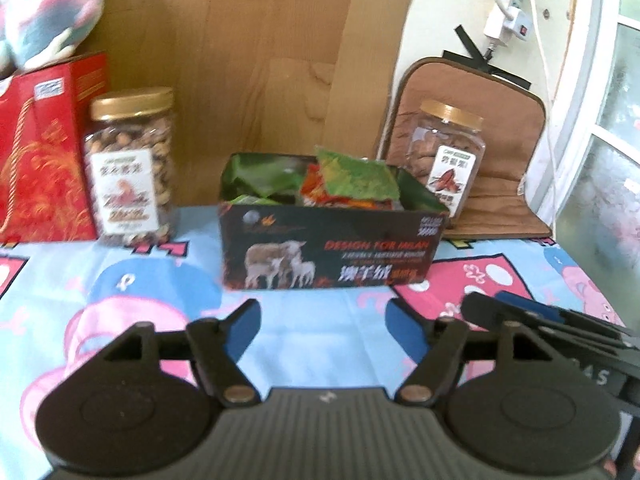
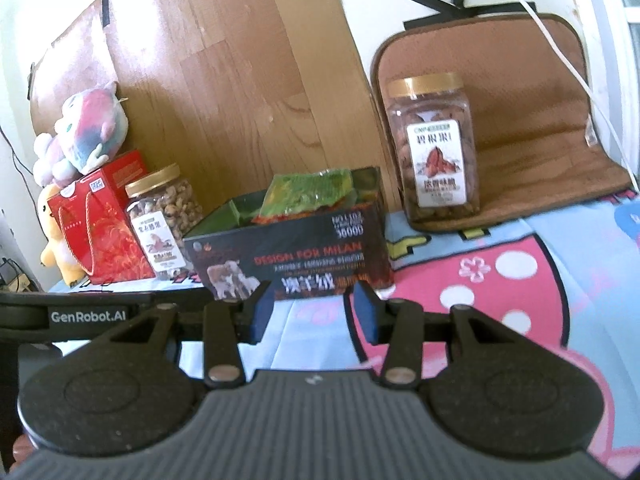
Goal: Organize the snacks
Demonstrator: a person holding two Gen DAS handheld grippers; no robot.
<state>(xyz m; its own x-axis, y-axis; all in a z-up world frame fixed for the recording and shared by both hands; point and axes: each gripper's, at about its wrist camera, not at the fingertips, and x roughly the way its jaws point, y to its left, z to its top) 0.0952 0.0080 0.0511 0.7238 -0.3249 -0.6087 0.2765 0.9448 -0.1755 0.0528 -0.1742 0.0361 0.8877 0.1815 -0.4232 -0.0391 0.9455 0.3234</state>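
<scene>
Snack box (image 1: 328,248) ahead of left gripper (image 1: 322,322), jaws empty.

The left gripper (image 1: 322,322) points slightly downward at the box (image 1: 332,248), jaws wide apart with nothing between them. The right gripper (image 2: 313,309) hangs just short of the same box, beside the left, its jaws half parted and empty.

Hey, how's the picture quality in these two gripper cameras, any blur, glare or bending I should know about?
Left wrist view: soft all over, print on the dark box smeared, window at right washed out, edges bowed by the fisheye. Right wrist view: sharper, the right jar label nearly legible, glare on the wood panel, corners blacked out.
</scene>
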